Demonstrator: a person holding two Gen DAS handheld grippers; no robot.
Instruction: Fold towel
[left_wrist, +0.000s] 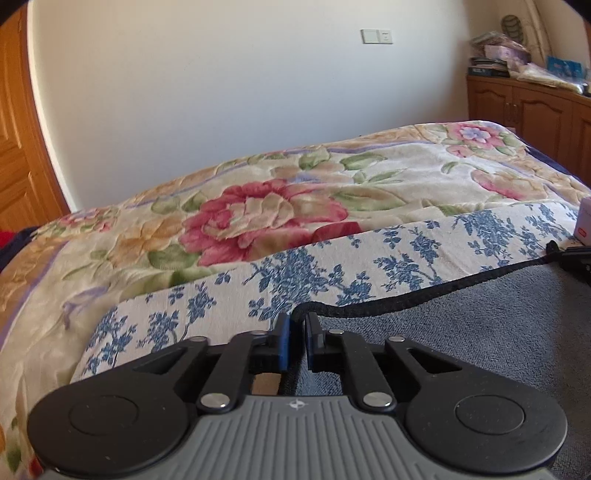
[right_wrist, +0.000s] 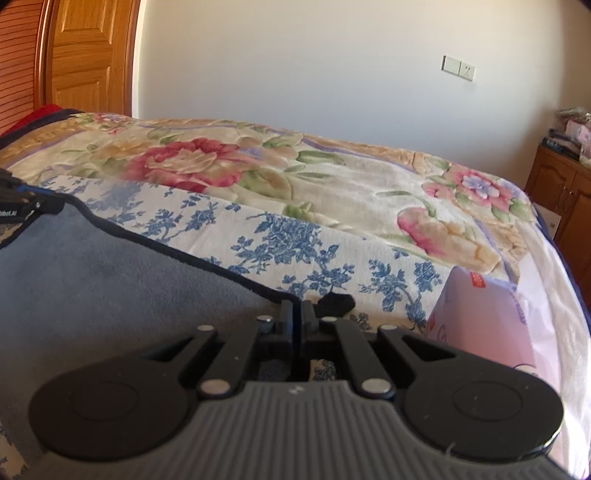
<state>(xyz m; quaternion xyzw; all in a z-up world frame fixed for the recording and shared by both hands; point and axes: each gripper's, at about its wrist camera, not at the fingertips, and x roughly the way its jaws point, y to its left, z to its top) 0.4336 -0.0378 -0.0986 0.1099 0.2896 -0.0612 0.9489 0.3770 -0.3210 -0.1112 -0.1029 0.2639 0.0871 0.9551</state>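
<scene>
A grey-blue towel (left_wrist: 461, 332) with a black hem lies on a blue-flowered white cloth (left_wrist: 332, 258) on the bed. My left gripper (left_wrist: 297, 325) is shut on the towel's left far corner at the hem. My right gripper (right_wrist: 297, 314) is shut on the towel (right_wrist: 110, 277) at its right far corner, where a black loop (right_wrist: 338, 302) sticks out. The towel's far edge stretches between the two grippers. The right gripper shows at the right edge of the left wrist view (left_wrist: 576, 258), and the left gripper at the left edge of the right wrist view (right_wrist: 18, 199).
A floral blanket (left_wrist: 277, 206) covers the bed behind the cloth. A pink box (right_wrist: 484, 317) stands on the bed just right of the right gripper. A wooden cabinet (left_wrist: 535, 107) with clutter stands at the far right, a wooden door (right_wrist: 88, 55) at the left.
</scene>
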